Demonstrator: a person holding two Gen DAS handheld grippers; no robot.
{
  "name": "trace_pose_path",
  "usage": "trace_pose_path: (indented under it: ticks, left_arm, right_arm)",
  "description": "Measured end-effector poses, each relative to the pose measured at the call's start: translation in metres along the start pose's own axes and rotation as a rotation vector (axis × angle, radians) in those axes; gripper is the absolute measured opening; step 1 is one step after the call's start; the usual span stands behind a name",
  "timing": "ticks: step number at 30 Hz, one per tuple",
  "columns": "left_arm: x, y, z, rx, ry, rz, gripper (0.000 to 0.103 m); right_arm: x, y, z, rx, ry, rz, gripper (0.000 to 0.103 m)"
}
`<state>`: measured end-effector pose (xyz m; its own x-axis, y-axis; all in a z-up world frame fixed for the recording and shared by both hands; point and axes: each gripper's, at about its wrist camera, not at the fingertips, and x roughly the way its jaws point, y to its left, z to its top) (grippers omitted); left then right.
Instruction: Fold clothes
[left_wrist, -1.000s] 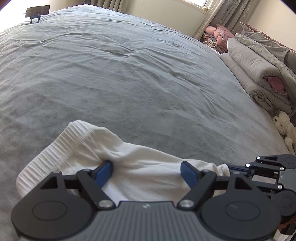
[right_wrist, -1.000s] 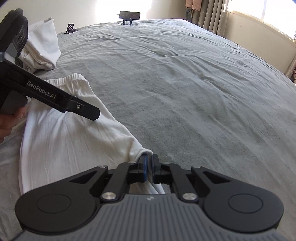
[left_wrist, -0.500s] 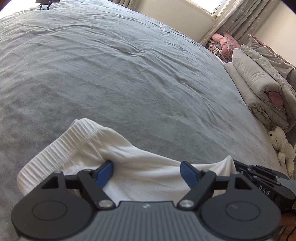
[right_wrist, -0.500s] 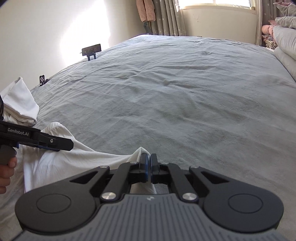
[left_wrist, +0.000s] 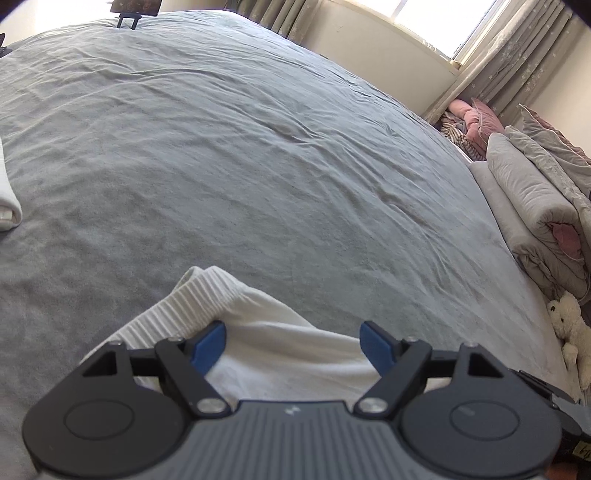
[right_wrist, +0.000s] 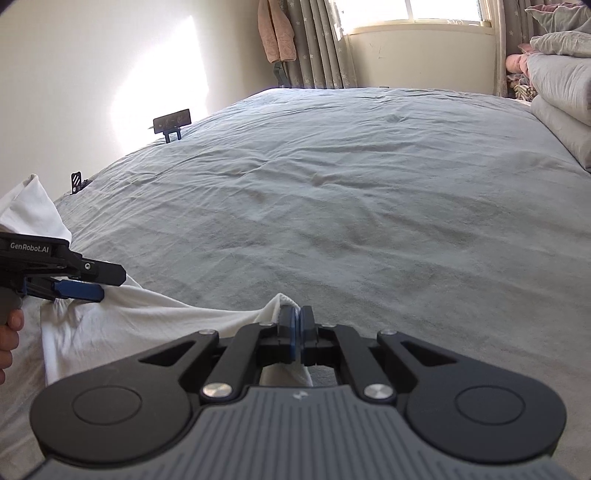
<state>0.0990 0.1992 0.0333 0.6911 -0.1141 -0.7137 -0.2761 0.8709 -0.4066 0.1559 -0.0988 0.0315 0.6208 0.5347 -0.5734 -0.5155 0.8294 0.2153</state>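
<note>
Handling: the white garment (left_wrist: 295, 354) looks light and very soft; it sags between the two tools and will not keep any shape alone.
Garment place: it lies at the near edge of the grey bed (left_wrist: 258, 166), partly lifted, with its ribbed band (left_wrist: 177, 310) toward the left.
Right tool (right_wrist: 296, 325): closed tight on a bunched corner of the cloth.
Left tool (left_wrist: 291, 343): jaws stand wide apart over the cloth, one blue pad (left_wrist: 208, 341) just beside the ribbed band; no grip is seen.
Where to hold: probably the ribbed band, because it is thicker and should slip less than the thin cloth.
Risk: thin cloth may slide out or wrinkle if pulled from one corner only.
Other: a folded white piece (left_wrist: 7, 206) rests on the bed at far left.
</note>
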Motion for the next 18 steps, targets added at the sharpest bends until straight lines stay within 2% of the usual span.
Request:
trace_pose_path:
  ticks: [2, 5, 9, 13, 18]
  left_arm:
    - [-0.002, 0.003, 0.002, -0.005, -0.013, 0.015, 0.081]
    - [-0.007, 0.012, 0.007, -0.026, -0.031, 0.037, 0.081]
    - [-0.016, 0.024, 0.017, -0.064, -0.069, 0.054, 0.08]
    - [-0.024, 0.032, 0.025, -0.075, -0.109, 0.082, 0.081]
    - [-0.026, 0.049, 0.034, -0.128, -0.098, 0.084, 0.079]
  right_arm:
    - [0.0, -0.001, -0.001, 0.019, -0.009, 0.004, 0.002]
    - [0.009, 0.0, -0.003, 0.005, 0.03, -0.03, 0.002]
    - [0.003, -0.003, -0.001, 0.049, -0.012, -0.017, 0.002]
    - [0.012, -0.002, -0.005, 0.025, 0.037, -0.06, 0.002]
    - [0.012, 0.002, -0.005, 0.03, 0.032, -0.047, 0.002]
